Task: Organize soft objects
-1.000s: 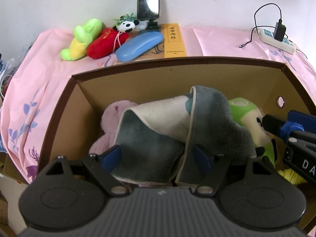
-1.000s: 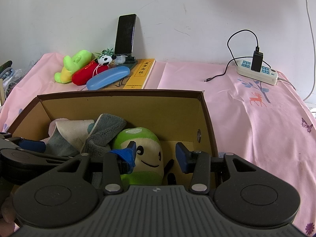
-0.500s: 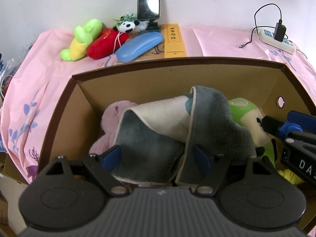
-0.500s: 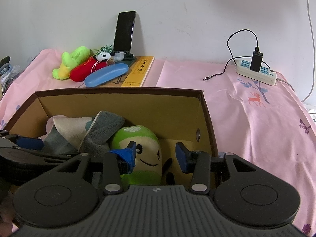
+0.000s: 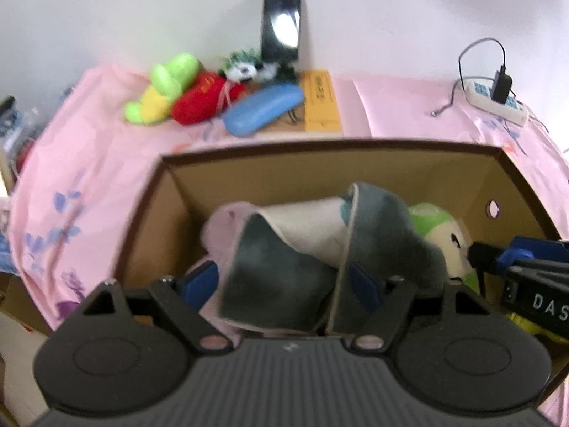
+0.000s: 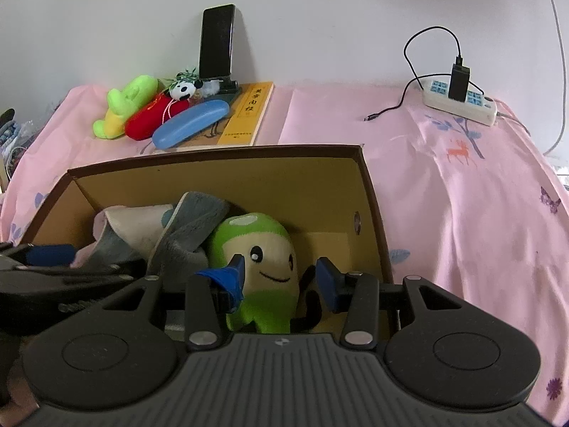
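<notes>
A brown cardboard box [image 5: 355, 170] [image 6: 302, 192] holds a grey and cream towel [image 5: 295, 249] [image 6: 185, 231], a pale pink plush [image 5: 220, 220] under it, and a green and cream plush [image 6: 259, 256] [image 5: 441, 231]. My left gripper [image 5: 281, 281] is open, its fingers either side of the towel. My right gripper [image 6: 281, 277] is open around the green plush, above the box. On the pink cloth behind the box lie a green and yellow plush [image 6: 124, 106] [image 5: 163, 89], a red plush [image 6: 153, 121] [image 5: 202, 99] and a small panda plush [image 6: 183, 89].
A blue glasses case [image 6: 190, 128], a yellow book [image 6: 249, 114] and a phone on a stand [image 6: 217, 46] sit behind the box by the wall. A power strip with charger and cable [image 6: 458, 99] lies at the back right. The pink cloth [image 6: 462, 195] covers the surface.
Both grippers have pulled back and up a little; the left view is now blurred with motion. The towel and green plush stay in the box.
</notes>
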A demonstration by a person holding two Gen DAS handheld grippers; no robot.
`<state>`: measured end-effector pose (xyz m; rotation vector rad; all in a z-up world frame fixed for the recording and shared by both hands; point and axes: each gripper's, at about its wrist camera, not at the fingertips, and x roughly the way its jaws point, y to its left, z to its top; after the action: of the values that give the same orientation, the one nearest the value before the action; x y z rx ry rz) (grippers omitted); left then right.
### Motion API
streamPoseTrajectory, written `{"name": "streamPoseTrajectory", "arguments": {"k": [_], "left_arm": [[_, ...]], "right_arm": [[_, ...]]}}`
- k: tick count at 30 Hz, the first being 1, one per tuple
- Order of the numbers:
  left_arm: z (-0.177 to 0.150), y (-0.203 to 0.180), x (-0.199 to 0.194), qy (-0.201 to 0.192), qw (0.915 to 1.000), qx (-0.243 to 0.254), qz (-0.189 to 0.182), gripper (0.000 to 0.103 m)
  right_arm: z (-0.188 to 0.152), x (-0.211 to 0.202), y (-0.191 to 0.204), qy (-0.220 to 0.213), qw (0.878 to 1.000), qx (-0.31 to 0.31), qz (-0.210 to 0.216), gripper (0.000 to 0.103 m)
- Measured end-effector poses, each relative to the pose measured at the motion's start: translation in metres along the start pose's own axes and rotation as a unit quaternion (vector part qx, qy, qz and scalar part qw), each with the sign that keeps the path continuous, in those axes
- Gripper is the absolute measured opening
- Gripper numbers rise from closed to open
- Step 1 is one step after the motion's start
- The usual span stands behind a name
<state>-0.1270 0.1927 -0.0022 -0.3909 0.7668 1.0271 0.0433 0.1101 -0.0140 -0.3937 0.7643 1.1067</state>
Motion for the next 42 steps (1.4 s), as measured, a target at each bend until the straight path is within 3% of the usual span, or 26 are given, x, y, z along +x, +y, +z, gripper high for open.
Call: {"name": "streamPoseTrajectory", "arguments": {"k": [3, 12, 25, 42], "left_arm": [[-0.002, 0.005, -0.013, -0.009, 0.9997, 0.0, 0.022, 0.075], [-0.005, 0.011, -0.048, -0.019, 0.9989, -0.013, 0.04, 0.075], [-0.018, 0.003, -0.076, -0.023, 0.9994, -0.019, 0.019, 0.075], [-0.031, -0.004, -0.102, 0.017, 0.9991, -0.01, 0.037, 0.075]], "right_arm": [[0.001, -0.009, 0.003, -0.003, 1.0, -0.003, -0.003, 0.028], [0.006, -0.033, 0.011, 0.005, 1.0, -0.008, -0.015, 0.028], [-0.001, -0.059, 0.016, 0.011, 1.0, -0.015, -0.014, 0.029], [-0.016, -0.089, 0.014, 0.008, 1.0, 0.004, 0.007, 0.029]]}}
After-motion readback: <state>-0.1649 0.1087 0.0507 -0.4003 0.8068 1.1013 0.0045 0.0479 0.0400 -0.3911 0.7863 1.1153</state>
